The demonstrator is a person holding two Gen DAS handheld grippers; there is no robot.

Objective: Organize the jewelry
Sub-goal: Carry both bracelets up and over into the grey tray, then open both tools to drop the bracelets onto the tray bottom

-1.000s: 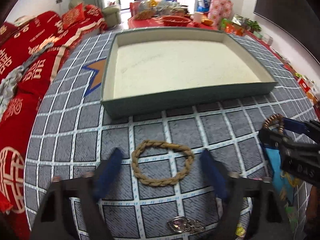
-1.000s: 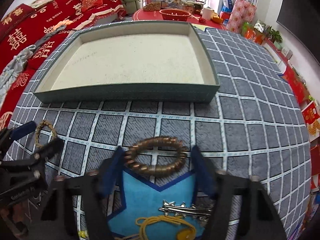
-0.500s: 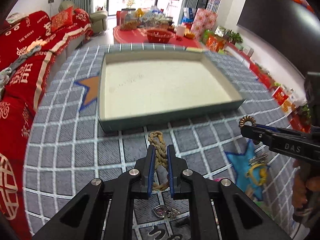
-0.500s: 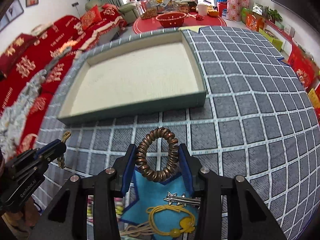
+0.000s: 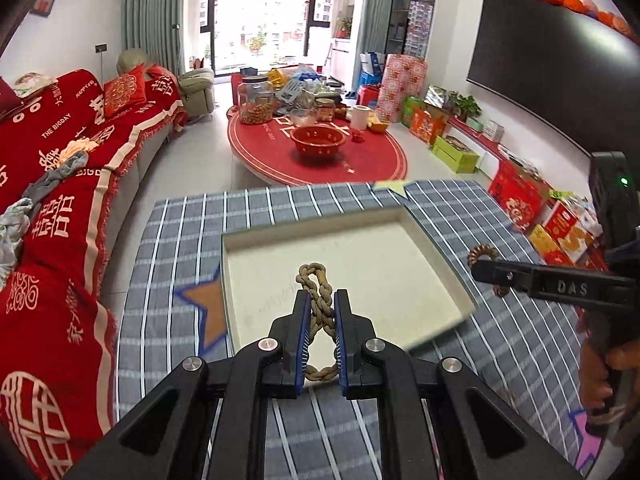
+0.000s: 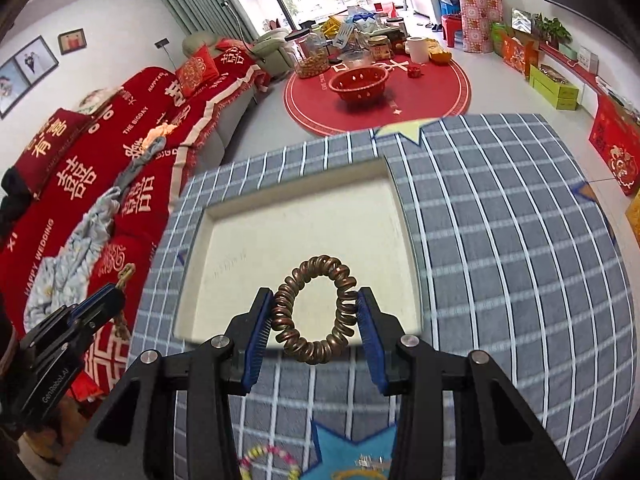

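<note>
Checked grey tablecloth (image 6: 500, 240) carries shallow tray (image 6: 408, 216), cream floor bare, likely drop spot for jewelry. Left gripper (image 5: 320, 332) clenched on braided rope bracelet (image 5: 318, 300), loop squashed flat between pads, hanging above tray's near edge. Right gripper (image 6: 316, 328) grasping coiled metal bracelet (image 6: 316, 312) by its outer sides, ring kept round, also raised over tray front. More trinkets lie on blue star patch (image 6: 352, 452), awaiting sorting.

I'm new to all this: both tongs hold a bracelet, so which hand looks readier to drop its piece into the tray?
Probably the left. Its tongs hold the braided bracelet over the tray, while the right tongs carry the coiled bracelet at its near edge.
</note>
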